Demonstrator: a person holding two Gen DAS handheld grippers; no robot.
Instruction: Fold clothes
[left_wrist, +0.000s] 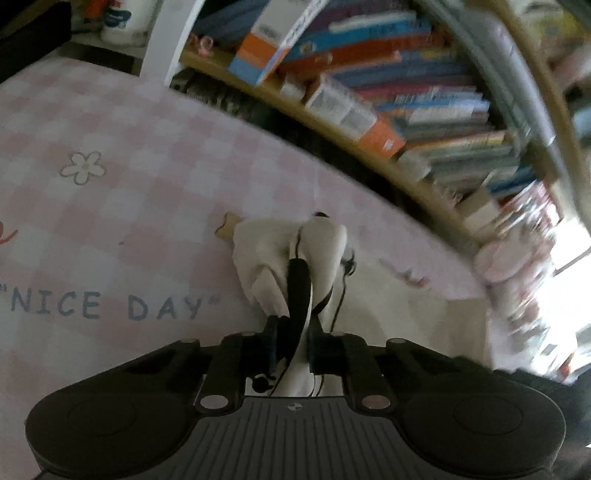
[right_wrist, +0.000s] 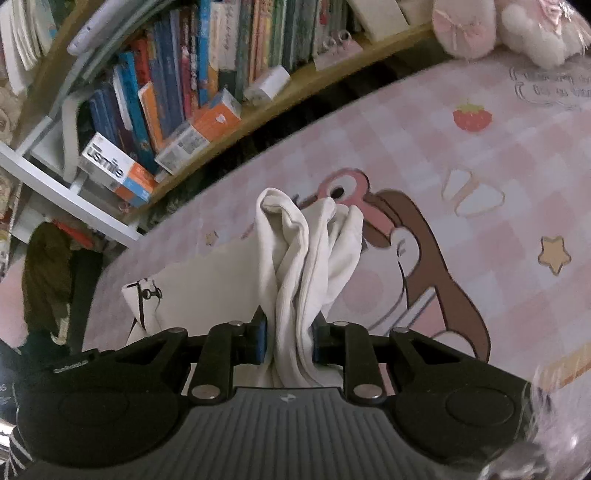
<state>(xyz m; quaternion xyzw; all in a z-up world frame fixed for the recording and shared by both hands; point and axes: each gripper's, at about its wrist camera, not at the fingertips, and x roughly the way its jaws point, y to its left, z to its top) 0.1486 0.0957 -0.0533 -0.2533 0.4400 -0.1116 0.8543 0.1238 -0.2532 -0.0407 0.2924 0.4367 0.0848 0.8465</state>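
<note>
Both jaws are clamped on bunched edges of the white garment (right_wrist: 295, 258), which rises from the right gripper (right_wrist: 290, 341) and the left gripper (left_wrist: 291, 345) above the pink checked bed (left_wrist: 110, 221). The black strap (left_wrist: 297, 291) pinched on the left could slip or snag, skewing the fold. The garment's long axis probably runs left to right between the grippers, with each gathered end pointing away toward the far bookshelf (right_wrist: 177, 92).

one white cotton garment (right_wrist: 295, 266), one pink checked bedsheet (left_wrist: 129, 147), one orange-and-white cardboard box (right_wrist: 118, 173), one pink plush toy (right_wrist: 517, 29).
</note>
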